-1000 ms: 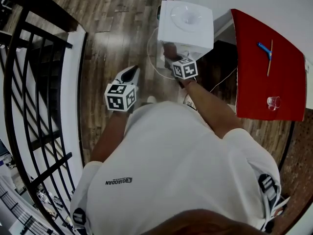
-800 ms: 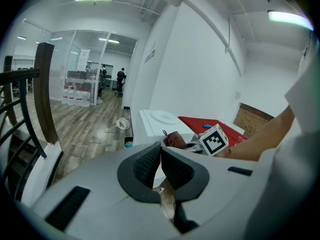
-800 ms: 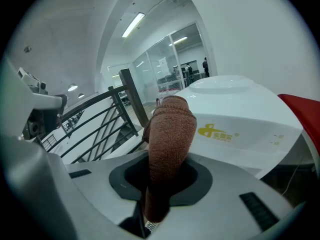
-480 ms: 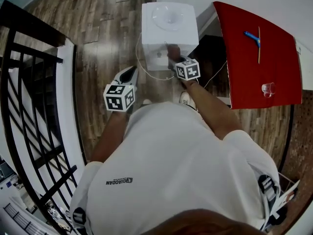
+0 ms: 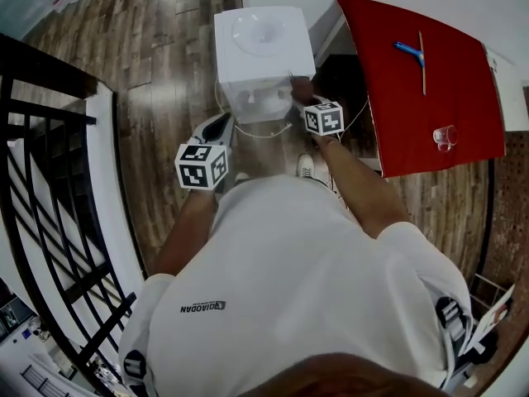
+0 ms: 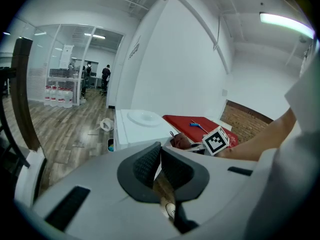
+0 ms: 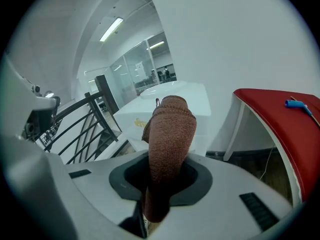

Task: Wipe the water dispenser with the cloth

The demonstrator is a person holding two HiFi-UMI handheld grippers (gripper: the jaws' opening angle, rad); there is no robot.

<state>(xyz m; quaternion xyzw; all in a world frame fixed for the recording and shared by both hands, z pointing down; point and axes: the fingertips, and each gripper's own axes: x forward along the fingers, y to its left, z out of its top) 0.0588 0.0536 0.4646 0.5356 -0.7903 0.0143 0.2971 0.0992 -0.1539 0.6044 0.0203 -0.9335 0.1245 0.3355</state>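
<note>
The white water dispenser (image 5: 263, 50) stands on the wood floor ahead of me, its round top recess facing up. My right gripper (image 5: 304, 98) is shut on a brown cloth (image 5: 301, 88), which sits against the dispenser's upper front right corner. In the right gripper view the cloth (image 7: 169, 134) stands up from between the jaws and hides the fingertips, with the dispenser (image 7: 176, 100) just behind it. My left gripper (image 5: 218, 128) hangs lower at the left, off the dispenser's front left corner. Its jaws are shut on nothing (image 6: 160, 156).
A red table (image 5: 421, 81) stands right of the dispenser, bearing a blue-handled tool (image 5: 408, 51), a thin stick and a clear glass (image 5: 444, 136). A black railing (image 5: 50, 188) runs along the left. A white cable (image 5: 252, 132) lies on the floor by the dispenser's base.
The right gripper has carried the cloth rightward along the dispenser's front, from near the middle to the right corner. The head view has shifted. The left gripper has hardly moved.
</note>
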